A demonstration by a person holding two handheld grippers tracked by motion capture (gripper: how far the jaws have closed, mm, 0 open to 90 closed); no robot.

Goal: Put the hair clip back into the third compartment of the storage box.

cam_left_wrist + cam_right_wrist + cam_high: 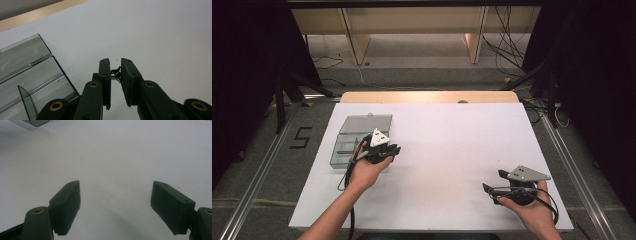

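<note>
A clear plastic box [343,147] lies open at the table's left, its lid [366,123] folded back flat. My left gripper [395,149] hovers just right of the box. In the left gripper view my left gripper [115,63] has its jaws nearly together, pinching a small black clip-like thing [116,72] with a bit of wire, just above the white surface. The box [37,80] sits to the left of the jaws. My right gripper [493,180] rests near the front right of the table. In its own view my right gripper [116,192] is wide open with only bare table between the fingers.
The white table top [447,150] has a wooden strip [427,96] along its far edge. A corner of the clear box [37,122] shows at the top left of the right gripper view. Beyond the table are floor, cables and dark stands.
</note>
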